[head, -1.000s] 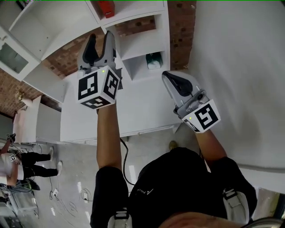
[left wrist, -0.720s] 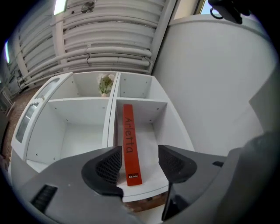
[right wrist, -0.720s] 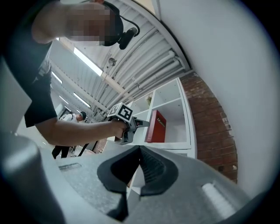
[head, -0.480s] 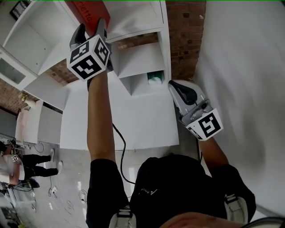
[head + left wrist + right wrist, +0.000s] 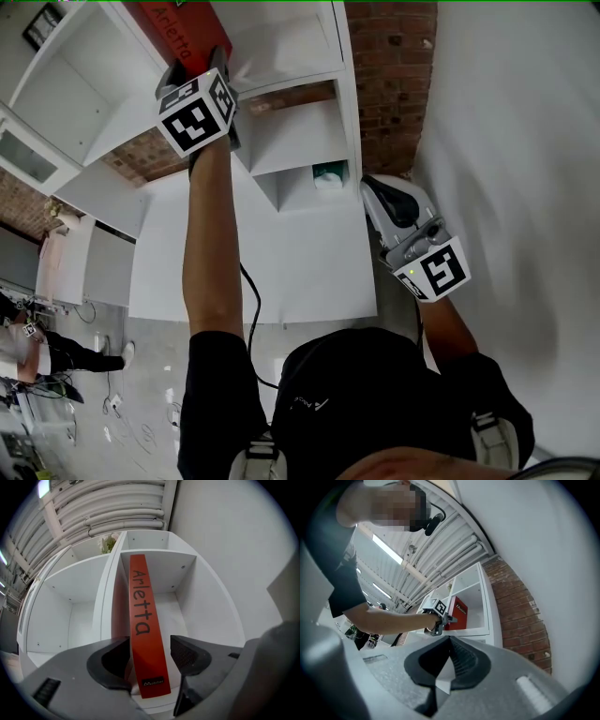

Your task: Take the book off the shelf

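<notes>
The red book (image 5: 178, 28) stands upright in an upper cubby of the white shelf (image 5: 291, 131), leaning against the cubby's left wall. In the left gripper view its spine (image 5: 143, 620) carries dark lettering. My left gripper (image 5: 195, 64) is raised to it and is open. Its jaws (image 5: 150, 651) stand on either side of the spine's lower part, with a gap showing at the right pad. My right gripper (image 5: 386, 195) hangs lower, beside the shelf, shut and empty (image 5: 449, 641). The right gripper view also catches the book (image 5: 457, 613) and the left gripper (image 5: 438, 620) from the side.
A teal thing (image 5: 325, 173) sits in a lower cubby. A brick wall (image 5: 389, 75) runs behind the shelf, and a plain white wall (image 5: 506, 141) fills the right. Flowers (image 5: 108, 542) stand on top of the shelf. A person (image 5: 37, 347) stands far off at the left.
My left gripper has risen from the shelf's lower part to the upper cubby, and its jaws now straddle the red book's spine. The right gripper has barely moved.
</notes>
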`<state>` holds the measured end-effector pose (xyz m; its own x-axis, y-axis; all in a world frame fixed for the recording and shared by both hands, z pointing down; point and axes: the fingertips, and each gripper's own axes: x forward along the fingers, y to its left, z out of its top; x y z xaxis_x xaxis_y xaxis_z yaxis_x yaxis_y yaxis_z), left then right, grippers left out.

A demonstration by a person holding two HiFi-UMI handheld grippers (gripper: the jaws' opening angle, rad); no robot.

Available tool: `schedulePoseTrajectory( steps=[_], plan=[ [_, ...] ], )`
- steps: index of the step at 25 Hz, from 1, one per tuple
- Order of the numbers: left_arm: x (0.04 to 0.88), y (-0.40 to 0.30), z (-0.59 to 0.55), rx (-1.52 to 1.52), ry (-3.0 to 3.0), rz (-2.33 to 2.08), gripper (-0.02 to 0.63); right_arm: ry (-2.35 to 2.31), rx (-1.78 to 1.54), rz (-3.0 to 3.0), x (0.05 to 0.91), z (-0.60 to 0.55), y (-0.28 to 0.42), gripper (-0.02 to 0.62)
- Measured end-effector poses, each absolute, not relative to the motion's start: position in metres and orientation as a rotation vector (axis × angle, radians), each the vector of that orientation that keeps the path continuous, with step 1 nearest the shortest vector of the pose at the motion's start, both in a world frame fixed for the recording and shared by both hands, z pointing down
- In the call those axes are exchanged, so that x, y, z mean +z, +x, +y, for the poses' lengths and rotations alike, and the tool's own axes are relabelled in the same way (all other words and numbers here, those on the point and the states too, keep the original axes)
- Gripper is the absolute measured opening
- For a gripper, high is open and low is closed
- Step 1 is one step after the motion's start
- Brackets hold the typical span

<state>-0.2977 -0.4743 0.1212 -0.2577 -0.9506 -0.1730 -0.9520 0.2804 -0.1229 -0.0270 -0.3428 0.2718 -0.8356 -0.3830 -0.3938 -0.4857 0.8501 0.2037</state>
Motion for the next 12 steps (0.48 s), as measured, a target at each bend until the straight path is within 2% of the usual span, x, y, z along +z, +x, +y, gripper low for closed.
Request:
schedulePoseTrajectory(
  steps=[4,7,12],
  plan=[
    [0.1217,-0.2998,-0.4773,-0.008,-1.728,2.379,0.261,-0.662,0.404,2.675,0.2736,-0.3443,-0.0242,0.002],
    [0.1201,-0.3029,-0.4757,0.035,-1.719,2.397,0.183,-0.679,0.391,2.668,0.2752,-0.3432,-0.0217,0.002],
    [0.1191,-0.3037,-0.4734,0.108,-1.752,2.387,0.167,-0.706,0.38,2.662,0.2759,-0.3414,-0.0198,0.002]
  ],
)
